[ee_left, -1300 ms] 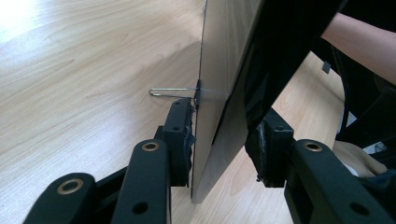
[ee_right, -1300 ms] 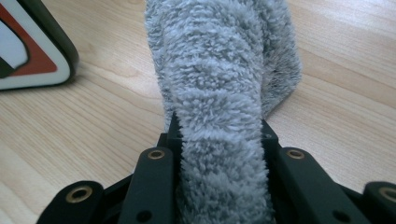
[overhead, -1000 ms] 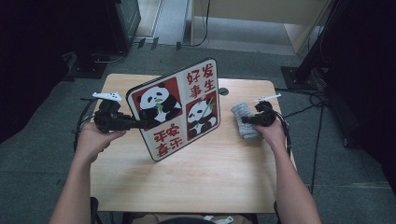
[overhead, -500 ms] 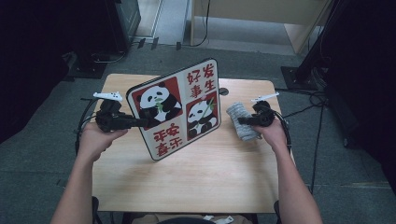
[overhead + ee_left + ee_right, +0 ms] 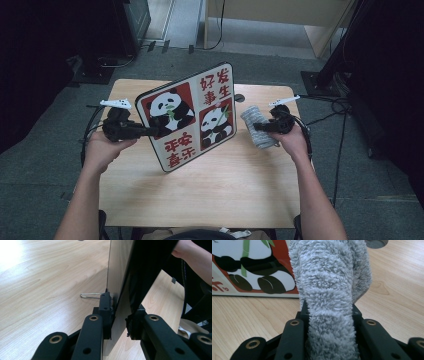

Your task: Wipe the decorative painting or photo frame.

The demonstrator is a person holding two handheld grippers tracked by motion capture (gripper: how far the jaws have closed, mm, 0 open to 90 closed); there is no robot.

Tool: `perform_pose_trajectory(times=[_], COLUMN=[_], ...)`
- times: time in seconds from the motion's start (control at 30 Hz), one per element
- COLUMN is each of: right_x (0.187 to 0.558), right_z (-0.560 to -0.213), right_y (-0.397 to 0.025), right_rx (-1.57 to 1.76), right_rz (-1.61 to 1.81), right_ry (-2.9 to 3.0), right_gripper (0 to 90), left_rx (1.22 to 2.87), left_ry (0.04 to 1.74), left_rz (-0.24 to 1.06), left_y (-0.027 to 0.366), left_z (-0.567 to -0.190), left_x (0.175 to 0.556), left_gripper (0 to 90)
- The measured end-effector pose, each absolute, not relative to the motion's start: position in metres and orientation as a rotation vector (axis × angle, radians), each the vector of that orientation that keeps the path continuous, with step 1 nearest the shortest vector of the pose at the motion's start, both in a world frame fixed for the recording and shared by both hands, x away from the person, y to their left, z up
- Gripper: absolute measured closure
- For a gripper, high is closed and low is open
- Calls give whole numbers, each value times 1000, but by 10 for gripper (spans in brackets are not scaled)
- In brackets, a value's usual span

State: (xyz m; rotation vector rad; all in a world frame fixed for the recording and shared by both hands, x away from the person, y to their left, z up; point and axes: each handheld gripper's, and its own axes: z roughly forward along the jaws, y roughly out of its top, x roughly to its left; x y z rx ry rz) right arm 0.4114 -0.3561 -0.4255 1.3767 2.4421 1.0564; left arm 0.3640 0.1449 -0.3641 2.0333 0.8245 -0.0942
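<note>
A square board (image 5: 192, 116) printed with pandas and red characters stands tilted on its lower edge on the wooden table (image 5: 200, 195). My left gripper (image 5: 154, 131) is shut on the board's left edge; in the left gripper view the jaws clamp the dark edge-on board (image 5: 121, 287). To the board's right, my right gripper (image 5: 256, 127) is shut on a folded grey fluffy cloth (image 5: 257, 127). In the right gripper view the cloth (image 5: 329, 290) rises between the jaws, with the panda board (image 5: 252, 267) behind it at the left.
A small dark round object (image 5: 239, 98) lies on the table behind the board. A thin metal loop (image 5: 90, 295) lies on the wood past the left jaw. Cables (image 5: 327, 115) trail off the table's right side. Dark equipment stands on the floor around the table.
The board has shifted slightly toward the right gripper, and the right hand with the cloth has edged left, closer to the board.
</note>
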Motion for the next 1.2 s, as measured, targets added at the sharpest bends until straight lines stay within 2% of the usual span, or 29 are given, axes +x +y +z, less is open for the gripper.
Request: perform_pose_trajectory(times=[0.4,0.73,1.03,1.2], right_x=[409,412,417,420], right_z=[-399,-356,-332,-316], right_y=[-333,-324,-321,-317], right_rx=[1304,1224,1204,1190], right_rz=[1062,1084,1077,1071], right_ry=[2451,2451,2439,2447], right_gripper=[687,686,686,686], left_rx=[2042,2040,2040,2004], left_ry=[807,793,795,802], left_rz=[-93,-113,-102,-113], left_y=[145,146,146,148], left_z=[-364,-364,-364,-363], left_x=[365,366,366,367], left_gripper=[776,777,775,736])
